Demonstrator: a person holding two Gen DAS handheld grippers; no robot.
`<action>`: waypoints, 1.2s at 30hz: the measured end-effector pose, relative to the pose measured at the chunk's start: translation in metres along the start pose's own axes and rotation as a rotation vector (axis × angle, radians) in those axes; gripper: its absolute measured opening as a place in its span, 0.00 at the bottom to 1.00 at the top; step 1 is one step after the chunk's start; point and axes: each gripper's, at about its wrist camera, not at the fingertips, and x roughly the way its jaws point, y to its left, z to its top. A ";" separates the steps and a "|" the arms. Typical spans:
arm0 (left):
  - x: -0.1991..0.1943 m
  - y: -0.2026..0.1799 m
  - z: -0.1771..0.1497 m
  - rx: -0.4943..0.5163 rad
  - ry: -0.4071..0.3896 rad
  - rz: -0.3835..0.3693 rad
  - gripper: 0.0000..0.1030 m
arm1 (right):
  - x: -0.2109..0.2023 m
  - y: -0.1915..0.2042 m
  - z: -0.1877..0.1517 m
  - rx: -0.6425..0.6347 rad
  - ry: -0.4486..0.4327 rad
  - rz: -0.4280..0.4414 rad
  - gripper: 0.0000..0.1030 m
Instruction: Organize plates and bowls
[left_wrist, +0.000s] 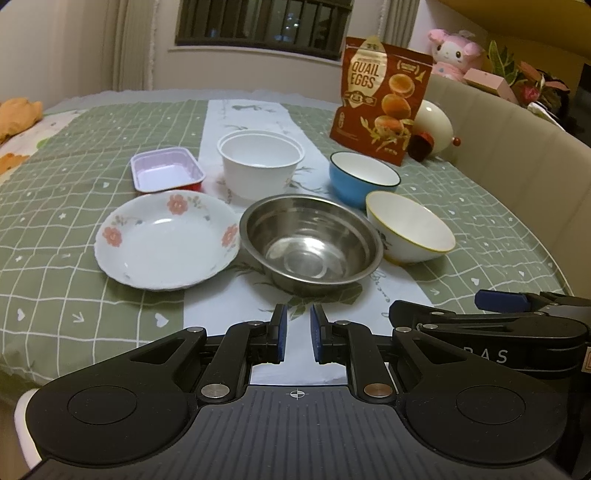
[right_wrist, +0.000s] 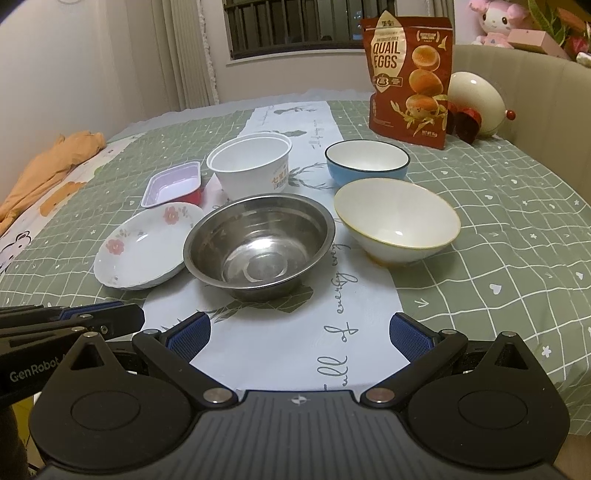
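Observation:
A steel bowl (left_wrist: 310, 243) (right_wrist: 258, 242) sits mid-table. Left of it lies a white floral plate (left_wrist: 166, 240) (right_wrist: 142, 245). Right of it is a white bowl with a yellow rim (left_wrist: 408, 227) (right_wrist: 397, 221). Behind stand a blue bowl (left_wrist: 364, 179) (right_wrist: 367, 162), a white plastic tub (left_wrist: 260, 162) (right_wrist: 249, 162) and a small purple tray (left_wrist: 166, 170) (right_wrist: 173, 182). My left gripper (left_wrist: 298, 325) is nearly shut and empty, short of the steel bowl. My right gripper (right_wrist: 299, 332) is open and empty, at the near table edge.
A quail eggs bag (left_wrist: 380, 99) (right_wrist: 410, 77) stands at the back right beside a cream egg-shaped object (right_wrist: 476, 103). A beige sofa back (left_wrist: 517, 155) borders the table on the right. Orange cloth (right_wrist: 55, 162) lies at the left.

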 end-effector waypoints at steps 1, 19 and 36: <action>0.000 0.000 0.000 -0.001 0.001 0.000 0.16 | 0.000 0.000 0.000 -0.001 -0.002 0.000 1.00; 0.001 0.002 0.000 -0.005 0.005 0.005 0.16 | 0.001 0.000 -0.001 0.002 0.001 0.008 1.00; 0.006 0.006 0.000 -0.019 0.015 0.004 0.16 | 0.004 0.001 -0.001 0.005 0.009 0.012 1.00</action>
